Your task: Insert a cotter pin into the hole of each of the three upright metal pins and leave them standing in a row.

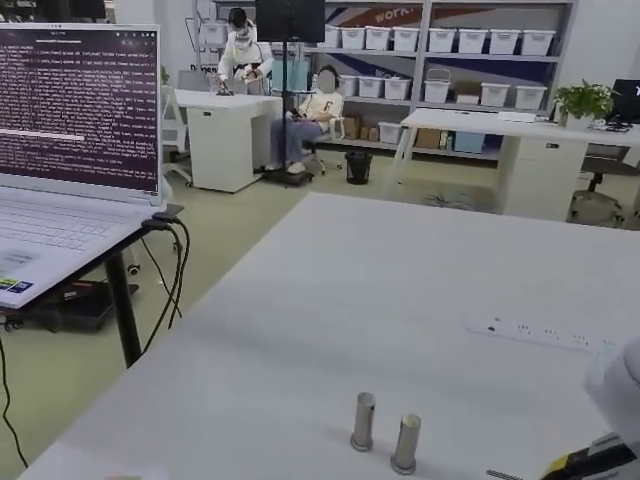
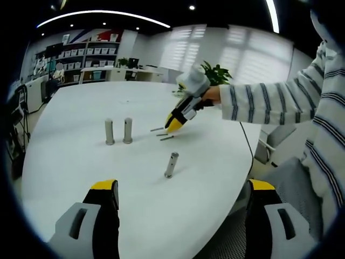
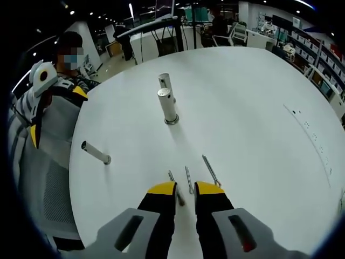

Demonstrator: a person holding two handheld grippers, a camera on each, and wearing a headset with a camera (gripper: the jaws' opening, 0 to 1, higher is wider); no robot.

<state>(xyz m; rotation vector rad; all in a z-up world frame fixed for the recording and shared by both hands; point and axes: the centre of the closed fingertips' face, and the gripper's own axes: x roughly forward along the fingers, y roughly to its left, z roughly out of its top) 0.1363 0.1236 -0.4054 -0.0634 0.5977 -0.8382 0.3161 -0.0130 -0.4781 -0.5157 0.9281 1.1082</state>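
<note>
1. The left gripper [image 2: 183,189] is held wide, with bare table between its jaws, over the near edge of the white table [image 2: 70,162].
2. In the left gripper view, an upright metal pin [image 2: 109,131] and a second upright metal pin [image 2: 128,130] are seen side by side, just apart, at 9 o'clock from the view's centre.
3. A third metal pin [image 2: 171,164] is located at 6 o'clock from that centre, well apart from the pair. It appears tilted, and whether it stands or lies cannot be told.
4. Three cotter pins [image 2: 162,134] lie loose on the table, between the pair and the right gripper [image 2: 173,127], whose yellow tips are just beside them.
5. In the right gripper view, the right gripper [image 3: 185,188] is set narrow, and a strip of table shows between its jaws. One cotter pin lies in that gap, and the other two lie at 12 and 1 o'clock off the tips.
6. In the head view, the two upright pins are found at 6 o'clock, a power strip [image 1: 545,333] at 4 o'clock and a laptop [image 1: 70,130] at 10 o'clock.
</note>
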